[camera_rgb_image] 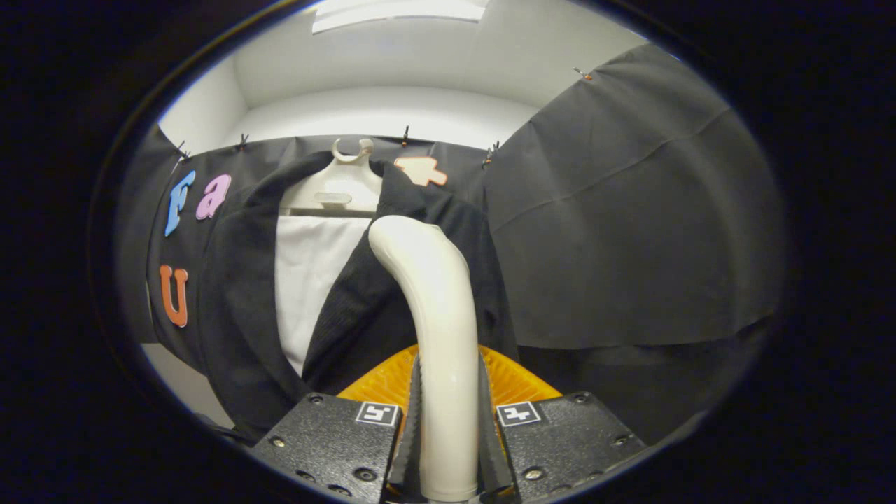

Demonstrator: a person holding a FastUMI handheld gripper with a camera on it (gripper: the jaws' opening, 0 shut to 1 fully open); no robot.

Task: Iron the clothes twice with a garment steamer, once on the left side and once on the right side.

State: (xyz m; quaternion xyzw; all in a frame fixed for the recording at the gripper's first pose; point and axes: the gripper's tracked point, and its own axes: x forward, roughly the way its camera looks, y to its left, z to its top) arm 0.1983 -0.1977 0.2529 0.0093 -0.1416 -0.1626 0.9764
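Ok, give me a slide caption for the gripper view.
Gripper shut on the steamer handle, raised toward a dark jacket on a white hanger.

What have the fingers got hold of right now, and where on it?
The garment steamer, clamped by its handle between both fingers.

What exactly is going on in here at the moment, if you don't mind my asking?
A hand-held gripper is shut on the cream handle of a garment steamer, which rises between its fingers and curves forward at the top. Just beyond it, a dark jacket hangs open on a white hanger over a white panel, against the booth's black cloth wall. The steamer's head is up against the jacket's panel nearer the wall's corner; whether it touches the fabric cannot be told.
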